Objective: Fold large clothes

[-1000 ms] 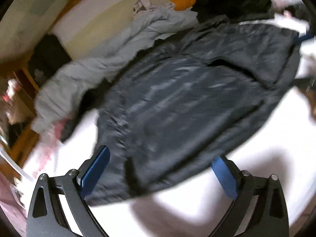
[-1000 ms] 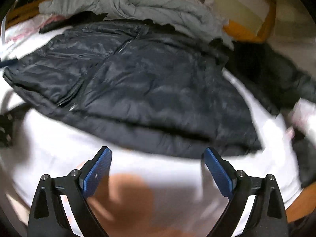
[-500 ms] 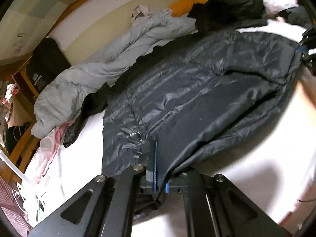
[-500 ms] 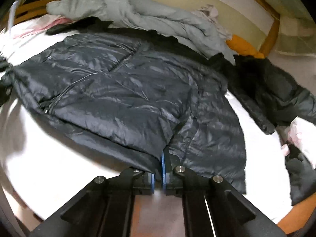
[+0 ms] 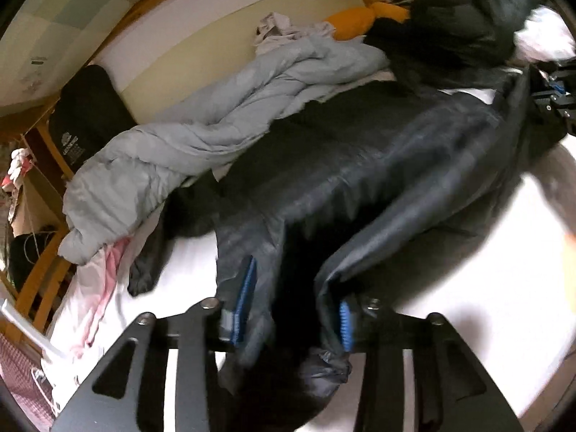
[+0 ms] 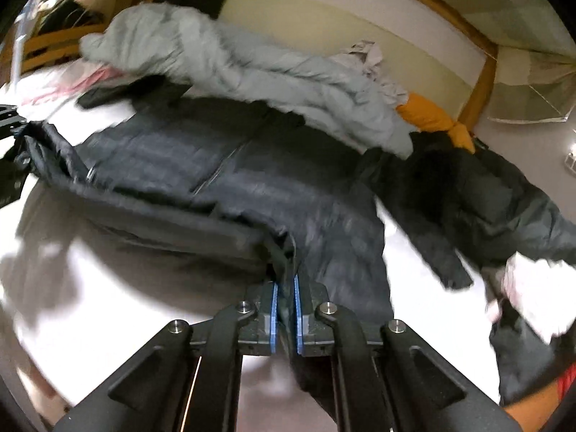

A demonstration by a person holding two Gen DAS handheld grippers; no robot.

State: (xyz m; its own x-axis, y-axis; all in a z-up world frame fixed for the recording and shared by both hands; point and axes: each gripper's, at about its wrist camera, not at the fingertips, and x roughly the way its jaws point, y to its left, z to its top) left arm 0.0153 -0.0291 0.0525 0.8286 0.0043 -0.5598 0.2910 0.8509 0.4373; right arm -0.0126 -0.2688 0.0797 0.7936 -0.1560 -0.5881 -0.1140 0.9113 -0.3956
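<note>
Black quilted nylon makes up the puffer jacket [image 6: 230,183], which lies spread front-up across the white bed [image 6: 108,288], its near edge raised off the sheet. In the right wrist view, the right gripper [image 6: 285,309] has its fingers pressed together on a pleat of that near edge. In the left wrist view, the left gripper [image 5: 293,309] has its fingers spread, with a bunch of jacket fabric lying loosely between the blue pads [image 5: 244,298]; whether it bears any load cannot be told.

Judged step: carry the near edge over the body for the first fold.
- Close the left fingers on the fabric before lifting, or that end may slip away.
- Keep both grippers level so the crease runs straight.
- Slippery shell: grip deep, move slowly.

Beyond the jacket, a grey padded coat [image 6: 252,64] touches its far edge; avoid dragging it. A second dark jacket [image 6: 486,198] lies to the right, near an orange item [image 6: 428,115].
</note>
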